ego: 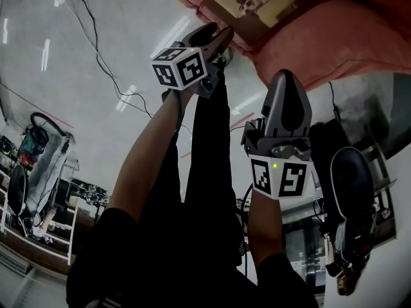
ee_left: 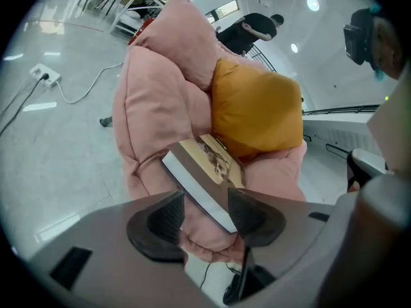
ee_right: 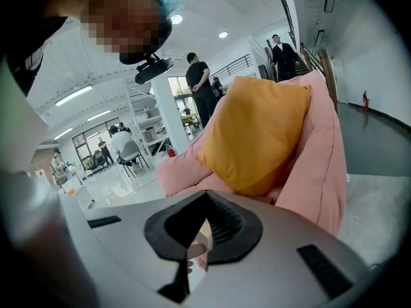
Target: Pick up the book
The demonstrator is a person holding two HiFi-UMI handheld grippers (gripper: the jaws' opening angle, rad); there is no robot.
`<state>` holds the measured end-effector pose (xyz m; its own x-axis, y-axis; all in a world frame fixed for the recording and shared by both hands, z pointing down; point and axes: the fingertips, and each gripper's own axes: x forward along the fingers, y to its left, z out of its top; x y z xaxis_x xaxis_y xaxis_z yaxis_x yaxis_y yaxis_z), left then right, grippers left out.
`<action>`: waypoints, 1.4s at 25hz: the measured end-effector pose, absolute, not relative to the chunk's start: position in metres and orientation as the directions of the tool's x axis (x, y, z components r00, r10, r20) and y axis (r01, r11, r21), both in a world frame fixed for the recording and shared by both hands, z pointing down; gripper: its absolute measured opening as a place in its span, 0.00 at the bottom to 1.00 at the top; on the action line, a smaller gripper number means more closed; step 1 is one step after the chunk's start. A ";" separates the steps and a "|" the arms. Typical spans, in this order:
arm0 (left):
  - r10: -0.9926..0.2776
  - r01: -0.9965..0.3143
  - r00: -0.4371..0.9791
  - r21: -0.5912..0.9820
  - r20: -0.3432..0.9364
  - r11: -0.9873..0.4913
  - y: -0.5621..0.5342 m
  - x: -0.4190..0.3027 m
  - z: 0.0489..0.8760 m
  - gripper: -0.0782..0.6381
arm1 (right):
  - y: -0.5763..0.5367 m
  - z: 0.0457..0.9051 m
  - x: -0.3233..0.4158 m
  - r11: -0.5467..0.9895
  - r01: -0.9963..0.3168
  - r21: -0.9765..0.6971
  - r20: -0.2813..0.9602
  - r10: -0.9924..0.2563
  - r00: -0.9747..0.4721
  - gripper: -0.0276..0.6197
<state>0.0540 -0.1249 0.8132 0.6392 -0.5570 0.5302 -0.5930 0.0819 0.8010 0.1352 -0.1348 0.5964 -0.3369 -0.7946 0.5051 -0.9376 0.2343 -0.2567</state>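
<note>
Jaws of left gripper (ee_left: 207,201) stand wide, book (ee_left: 215,164) corner between them, pads not yet pressing; prob. lined up to grab. Right gripper (ee_right: 205,201) is closed, empty, held back. Book lies on pink seat (ee_left: 154,108), against orange cushion (ee_left: 257,108).

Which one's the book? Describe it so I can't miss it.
Find the big pink padded seat with a mustard-yellow cushion propped on it. The book lies on the seat at that cushion's lower edge. It is the only flat, hard-edged thing there, with a tan picture cover and white page edges.
</note>
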 end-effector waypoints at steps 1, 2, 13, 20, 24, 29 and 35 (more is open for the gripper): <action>-0.556 -0.580 0.643 0.809 0.526 0.095 -0.125 0.054 0.817 0.40 | -0.136 0.599 0.133 0.236 -0.937 -0.258 0.507 -0.792 -0.339 0.05; -0.554 -0.570 0.647 0.815 0.524 0.106 -0.126 0.055 0.820 0.41 | -0.137 0.602 0.132 0.238 -0.937 -0.258 0.508 -0.791 -0.341 0.05; -0.579 -0.434 0.680 0.884 0.449 0.175 -0.137 0.067 0.837 0.43 | -0.150 0.616 0.122 0.258 -0.933 -0.250 0.508 -0.786 -0.353 0.05; -0.578 -0.411 0.688 0.892 0.439 0.189 -0.145 0.075 0.846 0.45 | -0.148 0.625 0.120 0.259 -0.933 -0.249 0.521 -0.776 -0.354 0.05; -0.599 -0.388 0.685 0.904 0.414 0.181 -0.148 0.073 0.842 0.47 | -0.147 0.628 0.121 0.263 -0.932 -0.250 0.526 -0.771 -0.358 0.05; -0.622 -0.382 0.678 0.911 0.392 0.157 -0.148 0.068 0.829 0.45 | -0.145 0.629 0.126 0.256 -0.935 -0.248 0.528 -0.773 -0.351 0.05; -0.653 -0.303 0.679 0.938 0.336 0.167 -0.150 0.060 0.821 0.44 | -0.139 0.629 0.126 0.249 -0.934 -0.255 0.526 -0.775 -0.350 0.05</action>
